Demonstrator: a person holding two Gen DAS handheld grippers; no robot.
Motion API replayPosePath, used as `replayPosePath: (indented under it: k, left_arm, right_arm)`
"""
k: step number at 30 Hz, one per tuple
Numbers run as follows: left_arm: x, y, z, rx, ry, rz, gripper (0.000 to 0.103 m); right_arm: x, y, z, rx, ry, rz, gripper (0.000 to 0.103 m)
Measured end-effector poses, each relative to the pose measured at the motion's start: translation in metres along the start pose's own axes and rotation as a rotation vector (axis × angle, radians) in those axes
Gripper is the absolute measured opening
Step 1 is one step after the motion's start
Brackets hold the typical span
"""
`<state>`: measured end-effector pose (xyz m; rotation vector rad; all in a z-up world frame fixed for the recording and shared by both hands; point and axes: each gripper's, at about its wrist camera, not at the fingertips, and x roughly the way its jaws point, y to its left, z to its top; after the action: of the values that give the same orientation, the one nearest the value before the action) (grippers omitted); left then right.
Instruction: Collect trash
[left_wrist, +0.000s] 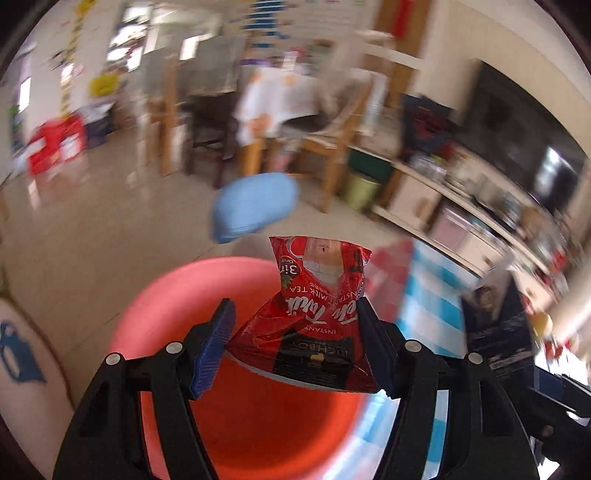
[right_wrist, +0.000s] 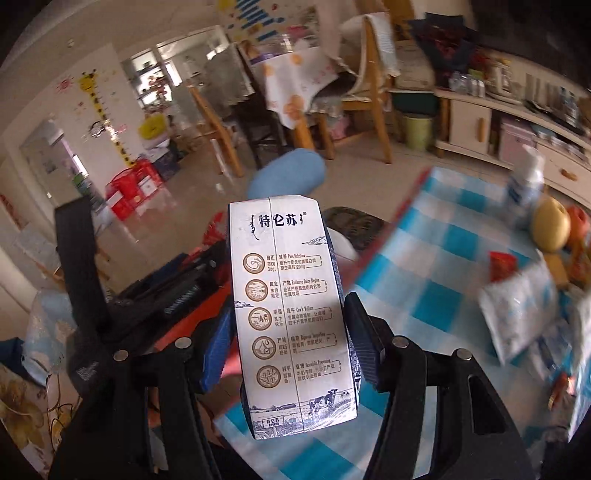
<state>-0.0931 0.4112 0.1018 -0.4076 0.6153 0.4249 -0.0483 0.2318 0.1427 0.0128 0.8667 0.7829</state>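
While the surroundings smear with motion blur, the left hand-held gripper (left_wrist: 295, 325) is clamped on a crumpled red foil instant milk tea sachet (left_wrist: 314, 314). Its pleated top flares above the fingers, white lettering reads upside down across its middle, and a black band with gold print crosses its lower edge. The blue ribbed pad (left_wrist: 214, 350) of one finger meets the sachet's left corner; the other finger presses its right side. Beneath the sachet lies the open mouth of a round red plastic basin (left_wrist: 147, 314), beside the edge of a desk covered in a blue-and-white checked cloth (left_wrist: 428, 295).

In the right wrist view, the right hand-held gripper (right_wrist: 291, 343) is clamped on a tall white rectangular milk carton (right_wrist: 288, 314), held upright between its fingers. The carton's facing panel shows a vertical seam, dark Chinese characters at the top, five round brown icons with small text down the middle, and a blue drawing of cows on a farm at the base. The carton hangs above the desk's near edge. Farther right on the checked cloth (right_wrist: 443, 258) rest a white plastic packet (right_wrist: 517, 306), a small red wrapper (right_wrist: 500, 264) and a yellow pear-like fruit (right_wrist: 552, 229).
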Motion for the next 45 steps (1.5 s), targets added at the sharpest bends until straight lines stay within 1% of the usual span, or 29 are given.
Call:
replayPosePath:
  k: [2,4,6,8,10,11,13,16,18,20,21,23,25,26,28,31,32,34,38,40,43,45]
  left_arm:
    - [0.008,0.023,0.005,-0.065,0.014,0.049,0.067]
    - [0.015,0.040,0.007,-0.112,0.030,0.083,0.067]
    - [0.020,0.056,0.008,-0.152,0.049,0.094,0.067]
    - [0.028,0.063,0.008,-0.177,0.074,0.115,0.068]
    - [0.032,0.069,0.008,-0.201,0.082,0.131,0.068]
    - [0.034,0.071,0.009,-0.207,0.080,0.137,0.069]
    - [0.034,0.074,0.008,-0.210,0.076,0.163,0.071]
    - [0.034,0.074,0.007,-0.222,0.065,0.185,0.074]
    - [0.032,0.073,0.006,-0.219,0.043,0.191,0.074]
    - [0.029,0.067,0.006,-0.195,0.015,0.192,0.074]
    - [0.025,0.059,0.005,-0.176,-0.014,0.184,0.074]
    - [0.020,0.049,0.007,-0.158,-0.065,0.160,0.075]
    - [0.014,0.035,0.007,-0.139,-0.121,0.119,0.080]
    - [0.011,0.027,0.006,-0.120,-0.146,0.092,0.080]
    - [0.007,0.011,0.006,-0.087,-0.174,0.063,0.081]
    - [-0.001,-0.014,0.002,-0.032,-0.230,0.002,0.087]
    - [-0.002,-0.020,0.001,-0.019,-0.238,-0.012,0.087]
    - [-0.005,-0.036,0.000,0.016,-0.241,-0.053,0.087]
    - [-0.008,-0.063,-0.003,0.076,-0.238,-0.092,0.087]
    - [-0.007,-0.078,-0.006,0.106,-0.219,-0.123,0.087]
    - [-0.004,-0.097,-0.011,0.145,-0.185,-0.149,0.087]
    - [-0.002,-0.107,-0.015,0.164,-0.156,-0.182,0.087]
  right_arm:
    - [0.017,0.018,0.010,-0.011,0.004,0.035,0.060]
    - [0.028,0.029,0.016,-0.015,0.009,0.050,0.060]
    - [0.045,0.039,0.021,-0.011,0.011,0.068,0.060]
    - [0.057,0.045,0.022,-0.005,0.018,0.075,0.061]
    - [0.071,0.047,0.023,0.006,0.023,0.065,0.063]
    - [0.076,0.046,0.021,0.019,0.034,0.080,0.063]
    - [0.080,0.041,0.018,0.054,0.040,0.093,0.078]
    - [0.073,0.035,0.011,0.095,0.009,0.109,0.079]
    - [0.064,0.031,0.008,0.097,-0.012,0.080,0.080]
    - [0.052,0.026,0.004,0.087,-0.030,0.057,0.080]
    - [0.047,0.024,0.003,0.082,-0.037,0.042,0.080]
    - [0.032,0.017,-0.003,0.070,-0.057,-0.022,0.081]
    - [0.020,0.009,-0.009,0.065,-0.073,-0.060,0.081]
    - [0.011,0.003,-0.013,0.066,-0.084,-0.094,0.081]
    - [-0.002,-0.008,-0.020,0.067,-0.096,-0.149,0.081]
    - [-0.031,-0.023,-0.038,0.058,-0.120,-0.248,0.082]
    - [-0.039,-0.026,-0.043,0.054,-0.126,-0.274,0.082]
    - [-0.054,-0.031,-0.051,0.049,-0.135,-0.315,0.085]
    - [-0.091,-0.041,-0.072,0.029,-0.147,-0.394,0.088]
    - [-0.103,-0.044,-0.079,0.021,-0.135,-0.404,0.097]
    - [-0.116,-0.053,-0.081,0.020,-0.115,-0.394,0.099]
    - [-0.125,-0.060,-0.080,0.033,-0.123,-0.387,0.099]
